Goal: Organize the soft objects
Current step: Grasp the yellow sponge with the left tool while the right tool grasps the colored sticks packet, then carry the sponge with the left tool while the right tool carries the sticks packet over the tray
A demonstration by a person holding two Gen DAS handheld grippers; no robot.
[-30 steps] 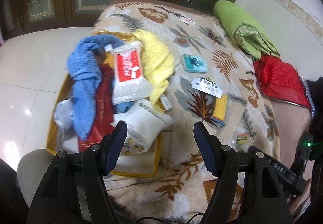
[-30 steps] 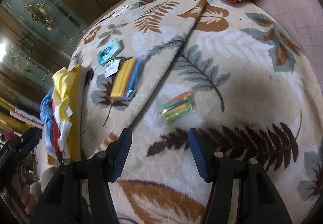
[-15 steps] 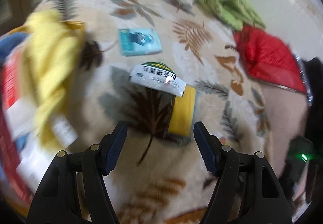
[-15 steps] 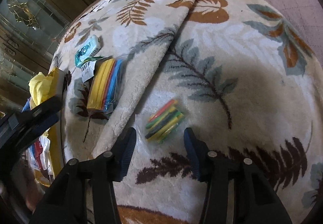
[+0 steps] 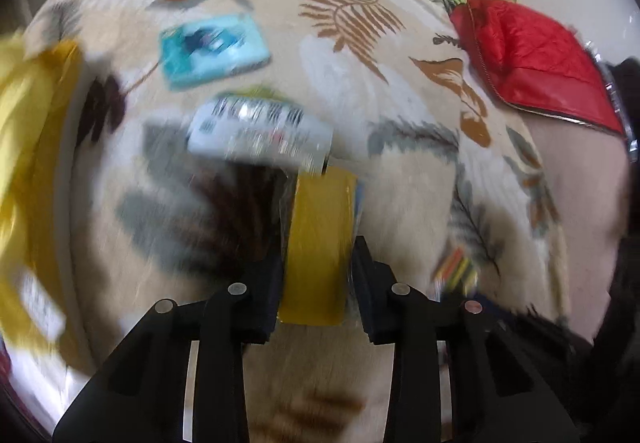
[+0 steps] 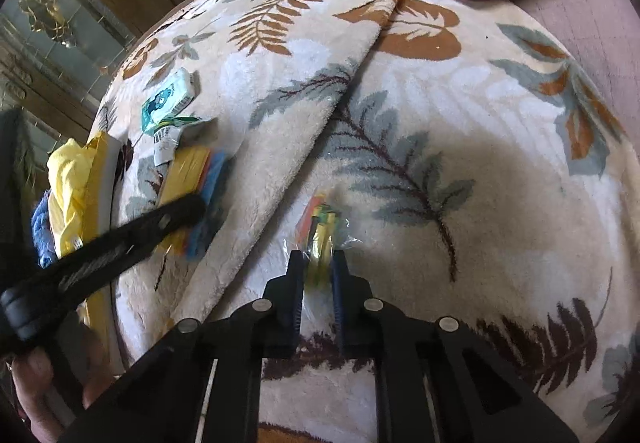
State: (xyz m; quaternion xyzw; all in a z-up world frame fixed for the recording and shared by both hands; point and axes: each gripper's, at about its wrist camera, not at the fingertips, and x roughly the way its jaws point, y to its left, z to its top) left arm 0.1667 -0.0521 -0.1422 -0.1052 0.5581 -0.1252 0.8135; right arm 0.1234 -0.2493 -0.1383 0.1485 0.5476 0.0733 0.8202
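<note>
On the plush leaf-print blanket [image 6: 440, 115], the left gripper [image 5: 318, 275] has just closed on a glossy yellow flat pack [image 5: 320, 239], while beside it the right gripper [image 6: 318, 275] has just pinched a crinkly clear packet of coloured strips [image 6: 320, 227].

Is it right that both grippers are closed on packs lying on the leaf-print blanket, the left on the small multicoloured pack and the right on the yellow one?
Not quite: the packs are swapped. The left wrist view shows the left gripper closed on the yellow pack; the right wrist view shows the right gripper closed on the small multicoloured pack. Both lie on the leaf-print blanket.
</note>
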